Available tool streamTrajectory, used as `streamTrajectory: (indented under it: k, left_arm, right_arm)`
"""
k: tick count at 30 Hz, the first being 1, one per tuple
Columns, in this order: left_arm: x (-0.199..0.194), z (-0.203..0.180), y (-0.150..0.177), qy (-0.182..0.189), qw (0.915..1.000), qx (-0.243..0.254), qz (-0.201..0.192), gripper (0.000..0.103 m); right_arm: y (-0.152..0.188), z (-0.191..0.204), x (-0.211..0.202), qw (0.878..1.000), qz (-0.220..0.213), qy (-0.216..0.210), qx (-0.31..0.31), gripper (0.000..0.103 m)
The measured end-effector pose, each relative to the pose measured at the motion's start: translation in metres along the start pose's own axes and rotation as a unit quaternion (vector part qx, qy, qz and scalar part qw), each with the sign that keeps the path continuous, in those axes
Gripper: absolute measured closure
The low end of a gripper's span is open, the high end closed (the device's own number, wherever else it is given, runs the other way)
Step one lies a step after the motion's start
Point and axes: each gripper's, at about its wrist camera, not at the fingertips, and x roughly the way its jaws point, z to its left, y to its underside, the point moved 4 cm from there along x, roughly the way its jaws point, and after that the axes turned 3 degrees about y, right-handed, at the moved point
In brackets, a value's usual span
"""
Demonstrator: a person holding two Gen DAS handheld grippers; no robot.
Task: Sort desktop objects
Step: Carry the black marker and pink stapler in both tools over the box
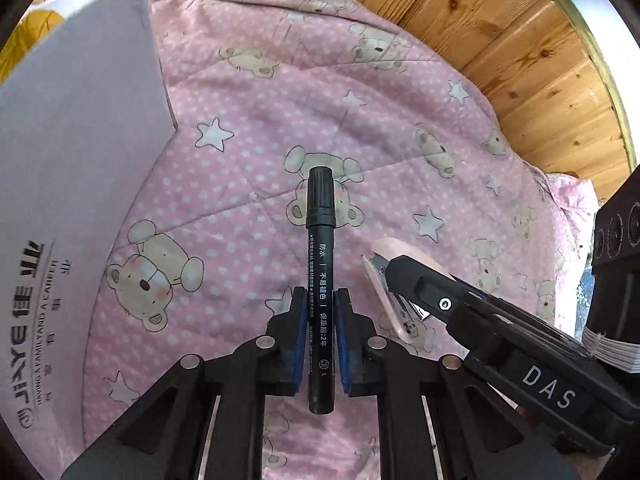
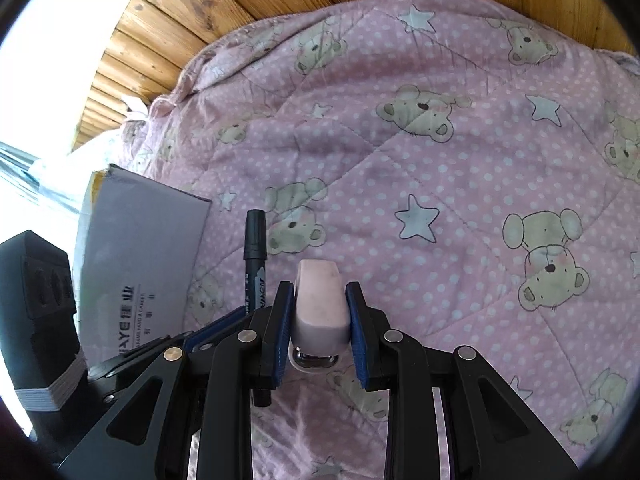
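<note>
My left gripper [image 1: 321, 304] is shut on a black marker [image 1: 320, 240], its blue pads pressed on the barrel and the cap pointing away from me. The same marker [image 2: 255, 240] shows at the left of the right wrist view. My right gripper [image 2: 320, 300] is shut on a pale pink stapler [image 2: 320, 304], clamped by its sides, metal base toward me. In the left wrist view the stapler [image 1: 386, 276] and the right gripper [image 1: 400, 276] come in from the right, close beside the marker. Both are held just above a pink quilt [image 1: 256, 128].
A lilac cardboard box [image 1: 76, 184] with printed lettering stands at the left; the box [image 2: 140, 256] also shows at the left of the right wrist view. A wooden plank wall [image 1: 500, 48] borders the quilt at the back. The pink bear-and-star quilt [image 2: 460, 160] spreads wide to the right.
</note>
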Motion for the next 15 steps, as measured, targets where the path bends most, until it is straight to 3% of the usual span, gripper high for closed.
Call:
streamTrajectory:
  k: [15]
  left_arm:
    - [-0.056,-0.027,0.009,0.028,0.999,0.028,-0.019,0.089]
  right_arm:
    - [0.015,0.019,-0.047,0.999,-0.029,0.007,0.014,0.075]
